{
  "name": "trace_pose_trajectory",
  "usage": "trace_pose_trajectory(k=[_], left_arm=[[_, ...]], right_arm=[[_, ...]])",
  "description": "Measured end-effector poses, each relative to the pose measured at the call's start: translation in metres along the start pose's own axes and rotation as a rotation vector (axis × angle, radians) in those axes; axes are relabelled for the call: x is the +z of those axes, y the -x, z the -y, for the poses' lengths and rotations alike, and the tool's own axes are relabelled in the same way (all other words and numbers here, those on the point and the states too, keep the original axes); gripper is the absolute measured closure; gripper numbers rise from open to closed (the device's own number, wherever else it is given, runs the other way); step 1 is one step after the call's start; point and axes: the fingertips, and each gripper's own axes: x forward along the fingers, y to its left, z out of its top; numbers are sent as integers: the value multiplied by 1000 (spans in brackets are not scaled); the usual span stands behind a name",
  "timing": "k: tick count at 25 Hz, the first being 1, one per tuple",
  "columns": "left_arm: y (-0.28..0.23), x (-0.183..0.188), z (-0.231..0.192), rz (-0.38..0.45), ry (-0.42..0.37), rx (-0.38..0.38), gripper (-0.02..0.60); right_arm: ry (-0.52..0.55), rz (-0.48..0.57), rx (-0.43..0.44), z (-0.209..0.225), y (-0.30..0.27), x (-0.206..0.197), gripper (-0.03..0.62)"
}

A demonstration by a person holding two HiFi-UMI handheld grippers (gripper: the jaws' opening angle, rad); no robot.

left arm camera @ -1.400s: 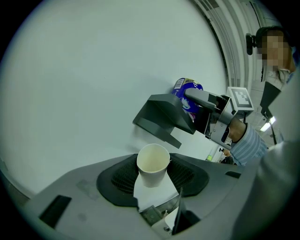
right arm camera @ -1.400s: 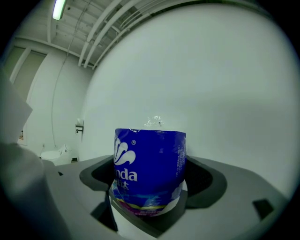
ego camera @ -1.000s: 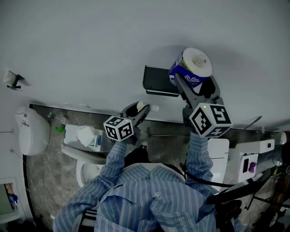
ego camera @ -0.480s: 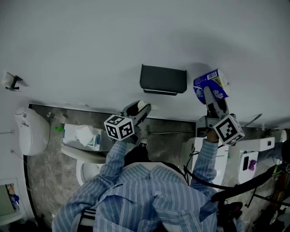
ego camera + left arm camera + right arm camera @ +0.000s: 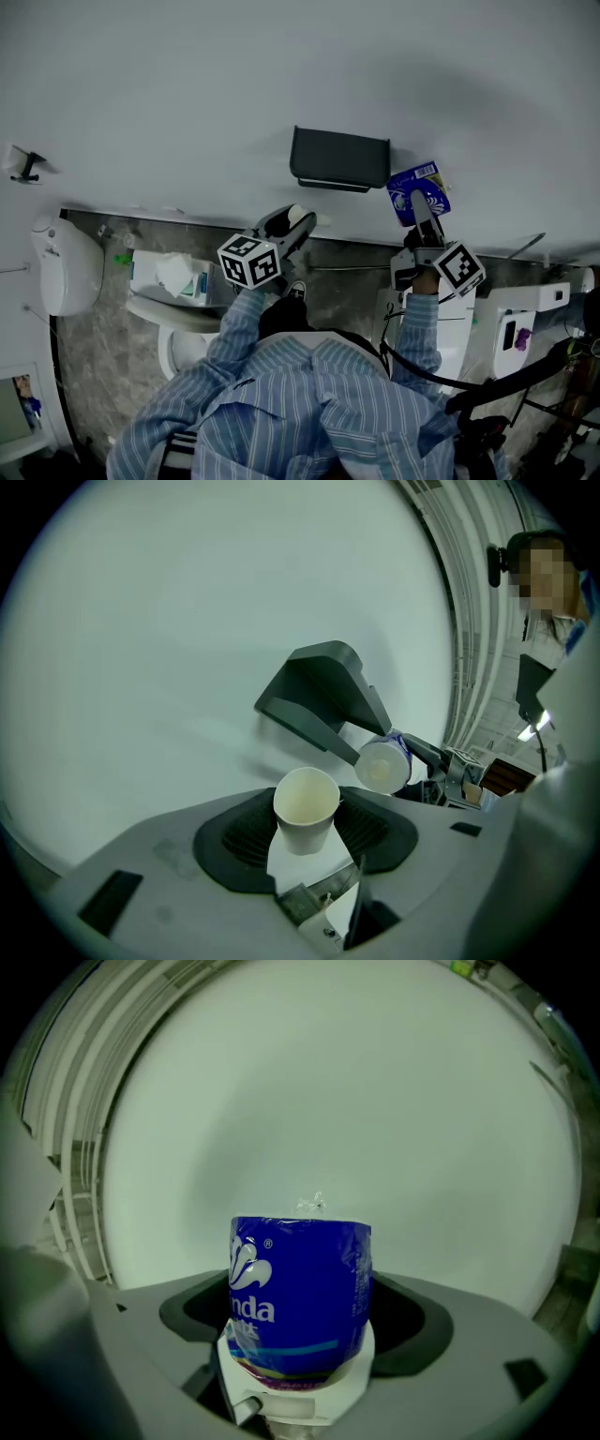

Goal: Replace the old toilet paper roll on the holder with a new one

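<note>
The left hand-held gripper [image 5: 305, 825] pinched an empty cardboard core [image 5: 306, 808] between its pads, open end facing forward. It had kept the same place over the last second, with the dark holder [image 5: 339, 157] on the wall [image 5: 187, 84] ahead of it and a little to its right. With the core in the jaws, the old roll was already off the holder.

The change was on the other side. A second earlier the right hand-held gripper [image 5: 419, 204] had carried the new roll [image 5: 300, 1283] high, level with the holder's right end and with the roll's white end turned up toward the head camera. It then came down and away. In the head view the roll was now just off the holder's right edge and slightly lower, and it had rolled over so that its blue printed side showed rather than its end. The jaws were clamped on the roll's lower half, and the roll stood upright between them facing bare wall.

The roll was still sealed in its wrapper [image 5: 314, 1206], with a twist of film showing at the top. The move therefore looked less like an approach to the holder than a repositioning. The wrapper would likely have to come off, and the core be put aside, before the new roll could go on.
</note>
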Motion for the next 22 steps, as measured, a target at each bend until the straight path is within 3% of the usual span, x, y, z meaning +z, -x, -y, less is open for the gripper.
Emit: trace_pose_trajectory(k=[6,14,17,22], left_arm=[[2,0,-5,3,-2,9,393],[5,1,-12,13,2,25,394],[5,2,-13,12,2,28,394],[6,4,-13,16,1,38,394]], right_arm=[[-202,-14,30,12,-16,-24,157],[-554,26,68,26,-32,-48,158],[-616,37,83,28,-37,-50,158],[-629,-2,103,17,-43,-61,158]])
